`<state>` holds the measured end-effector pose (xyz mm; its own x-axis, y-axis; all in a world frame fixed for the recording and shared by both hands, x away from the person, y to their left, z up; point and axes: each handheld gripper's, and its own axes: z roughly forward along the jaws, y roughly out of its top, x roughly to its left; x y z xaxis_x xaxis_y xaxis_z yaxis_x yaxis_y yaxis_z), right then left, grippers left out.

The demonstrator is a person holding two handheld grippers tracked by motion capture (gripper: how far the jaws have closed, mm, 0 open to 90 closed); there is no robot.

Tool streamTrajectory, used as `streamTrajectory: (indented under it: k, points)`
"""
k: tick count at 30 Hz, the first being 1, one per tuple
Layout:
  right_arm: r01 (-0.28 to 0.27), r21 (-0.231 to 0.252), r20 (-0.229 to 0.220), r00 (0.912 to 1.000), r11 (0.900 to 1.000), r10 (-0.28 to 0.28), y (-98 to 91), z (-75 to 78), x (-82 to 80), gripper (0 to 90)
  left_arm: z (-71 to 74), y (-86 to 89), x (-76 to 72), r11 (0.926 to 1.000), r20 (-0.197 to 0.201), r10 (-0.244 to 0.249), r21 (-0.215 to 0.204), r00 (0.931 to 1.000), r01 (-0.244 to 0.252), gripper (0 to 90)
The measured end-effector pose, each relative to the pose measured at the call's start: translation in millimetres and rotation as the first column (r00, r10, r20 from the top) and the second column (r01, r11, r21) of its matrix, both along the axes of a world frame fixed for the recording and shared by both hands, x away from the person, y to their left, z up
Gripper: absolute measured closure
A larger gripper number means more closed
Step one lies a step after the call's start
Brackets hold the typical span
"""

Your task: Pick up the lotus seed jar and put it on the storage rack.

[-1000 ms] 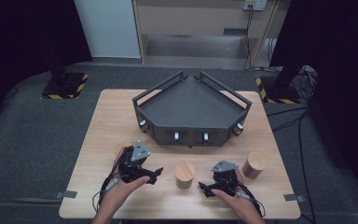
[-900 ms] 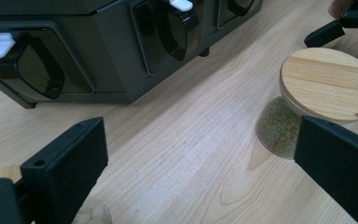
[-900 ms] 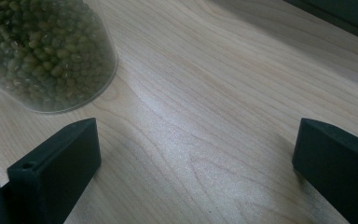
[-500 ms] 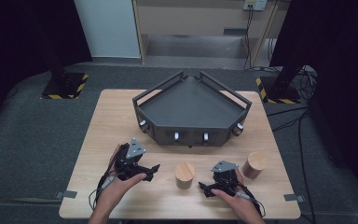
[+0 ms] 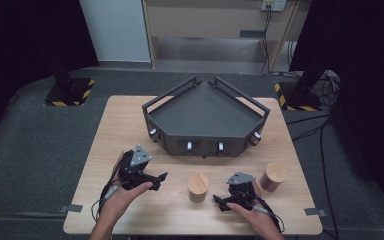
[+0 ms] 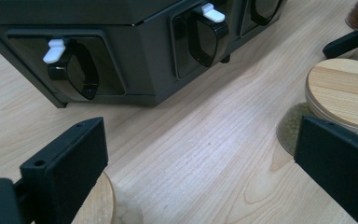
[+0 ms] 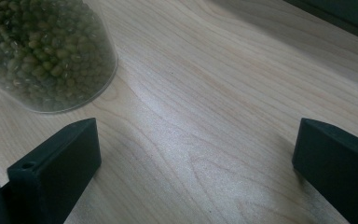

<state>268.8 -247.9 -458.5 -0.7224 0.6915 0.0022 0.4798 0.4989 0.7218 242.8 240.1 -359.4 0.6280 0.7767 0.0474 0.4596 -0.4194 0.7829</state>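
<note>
Pale wood bench (image 5: 125, 125), grain running lengthwise, sat on dark grey carpet w/ black curtains both sides of the room and a light panel plus an open wooden cabinet at the back. Landmark: dark grey angular tray (image 5: 207, 107) w/ rail handles, standing on the far half of the bench; small white latches along its front face, seen close in the left gripper view (image 6: 56, 49). Yellow-black striped stand bases sat on the floor behind the tray, left (image 5: 70, 92) and right. Cables trailed on the floor to the tray's right. Grey tape tabs (image 5: 71, 208) marked the bench's near corners.

Nearer than the tray, roughly below its front centre, stood a jar with wooden lid (image 5: 198, 186); in the right gripper view its glass wall showed green beans (image 7: 37, 51). A second wood-lidded jar (image 5: 273, 176) stood nearer than the tray's right corner, well apart from the first.

Left claw (image 5: 159, 179) was held in front of the tray's left part, jaws spread wide, nothing between them, pointing toward the centre jar; jar just beside its right jaw in the left gripper view (image 6: 342, 91). Right claw (image 5: 219, 202) was near the bench's front edge, between the two jars, jaws also wide apart over bare wood, gripping nothing.
</note>
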Motion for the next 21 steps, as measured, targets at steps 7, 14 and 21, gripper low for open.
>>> streamTrajectory:
  k: [7,14,21]
  points:
    - [0.000,0.000,0.000,1.0000,1.0000,0.000,0.0,0.0,0.0,1.2,1.8,4.1,2.6,1.0000,0.005,0.010,-0.001,0.9999,-0.010,1.5]
    - [0.000,0.000,0.000,1.0000,1.0000,0.000,0.0,0.0,-0.1,1.2,4.0,7.4,4.7,0.9998,0.010,0.018,0.001,0.9998,-0.018,1.3]
    - [0.002,0.000,0.000,1.0000,1.0000,-0.002,0.1,0.0,-0.3,1.2,7.3,12.8,6.0,0.9995,0.016,0.031,0.000,0.9994,-0.031,1.3]
